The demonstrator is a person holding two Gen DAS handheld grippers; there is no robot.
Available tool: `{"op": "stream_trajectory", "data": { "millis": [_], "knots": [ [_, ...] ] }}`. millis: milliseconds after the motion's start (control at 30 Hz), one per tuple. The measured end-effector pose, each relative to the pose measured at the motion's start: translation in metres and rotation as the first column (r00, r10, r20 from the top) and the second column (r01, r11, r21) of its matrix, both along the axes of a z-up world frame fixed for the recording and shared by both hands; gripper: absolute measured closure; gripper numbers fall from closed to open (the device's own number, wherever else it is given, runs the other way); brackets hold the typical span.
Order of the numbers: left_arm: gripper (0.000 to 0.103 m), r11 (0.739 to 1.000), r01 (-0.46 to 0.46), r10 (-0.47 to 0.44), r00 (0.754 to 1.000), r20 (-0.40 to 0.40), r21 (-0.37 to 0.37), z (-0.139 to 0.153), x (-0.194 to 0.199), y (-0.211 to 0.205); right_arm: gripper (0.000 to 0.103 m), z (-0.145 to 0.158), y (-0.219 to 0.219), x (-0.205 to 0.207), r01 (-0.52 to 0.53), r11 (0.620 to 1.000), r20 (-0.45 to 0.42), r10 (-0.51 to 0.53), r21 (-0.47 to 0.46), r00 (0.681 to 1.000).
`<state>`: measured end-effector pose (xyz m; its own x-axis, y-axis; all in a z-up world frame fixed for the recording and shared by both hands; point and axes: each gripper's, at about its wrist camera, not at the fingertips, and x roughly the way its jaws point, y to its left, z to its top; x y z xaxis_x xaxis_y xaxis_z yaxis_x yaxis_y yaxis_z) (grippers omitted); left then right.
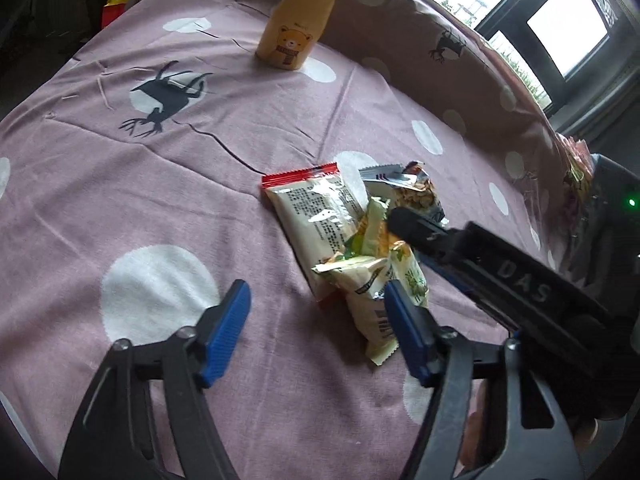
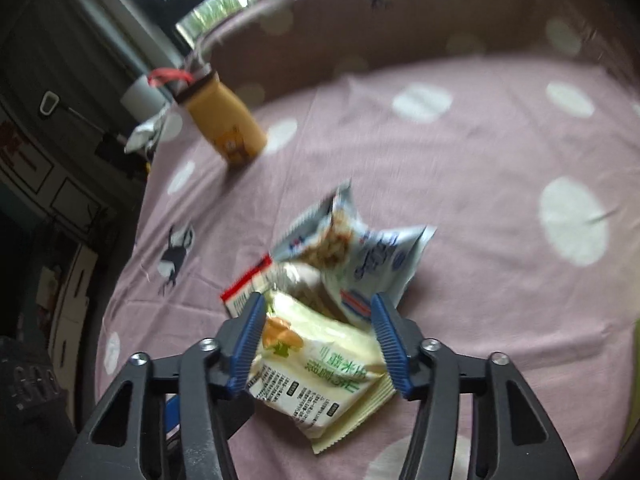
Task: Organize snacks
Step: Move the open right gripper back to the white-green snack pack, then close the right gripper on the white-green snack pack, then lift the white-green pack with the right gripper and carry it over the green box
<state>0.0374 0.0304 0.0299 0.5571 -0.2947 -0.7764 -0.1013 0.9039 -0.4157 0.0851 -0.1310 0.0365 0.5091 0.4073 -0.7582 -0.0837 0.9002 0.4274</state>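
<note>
A small heap of snack packets lies on the pink dotted cloth (image 1: pixel 120 200). A red-edged cream packet (image 1: pixel 316 208) lies under a green-and-cream packet (image 1: pixel 372 276), with a blue-grey packet (image 1: pixel 416 192) behind. My left gripper (image 1: pixel 316 308) is open and empty, just in front of the heap. My right gripper (image 2: pixel 316 340) is open, its blue pads (image 2: pixel 248 344) on either side of the green-and-cream packet (image 2: pixel 316 376), which rests on the cloth. The blue-grey packet (image 2: pixel 360 256) and the red-edged one (image 2: pixel 248 284) lie beyond it. The right gripper's arm (image 1: pixel 500 272) crosses the left wrist view.
A yellow bear-print bottle (image 1: pixel 296 24) with a dark cap stands at the far side of the cloth; it also shows in the right wrist view (image 2: pixel 224 124). A raised padded edge (image 1: pixel 440 60) rims the cloth at the back. Dark furniture (image 2: pixel 48 160) stands at the left.
</note>
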Motion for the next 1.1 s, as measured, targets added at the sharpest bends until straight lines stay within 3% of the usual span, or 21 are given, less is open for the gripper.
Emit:
{"op": "stream_trajectory", "data": {
  "millis": [100, 200, 400, 667, 1100],
  "knots": [
    [0.042, 1.000, -0.012, 0.012, 1.000, 0.018, 0.017, -0.001, 0.000, -0.004, 0.052, -0.002, -0.001, -0.002, -0.013, 1.000, -0.004, 0.013, 0.013, 1.000],
    [0.071, 1.000, 0.006, -0.005, 1.000, 0.028, -0.023, -0.001, 0.001, -0.005, 0.058, -0.005, -0.004, -0.002, -0.043, 0.996, -0.029, 0.045, 0.079, 0.999],
    [0.090, 1.000, 0.027, -0.026, 0.999, 0.042, -0.008, 0.003, -0.003, -0.012, 0.059, -0.014, -0.004, -0.006, -0.062, 0.989, -0.099, 0.076, 0.138, 0.992],
    [0.095, 0.997, 0.073, -0.071, 0.996, 0.063, -0.027, 0.012, -0.011, -0.023, 0.059, 0.000, -0.006, -0.024, -0.056, 0.984, -0.076, 0.070, 0.171, 0.995],
    [0.095, 0.986, 0.162, -0.153, 0.969, 0.197, -0.031, 0.052, -0.035, -0.043, 0.059, 0.044, -0.030, -0.062, 0.005, 0.984, 0.067, -0.017, 0.177, 0.998]
  ]
}}
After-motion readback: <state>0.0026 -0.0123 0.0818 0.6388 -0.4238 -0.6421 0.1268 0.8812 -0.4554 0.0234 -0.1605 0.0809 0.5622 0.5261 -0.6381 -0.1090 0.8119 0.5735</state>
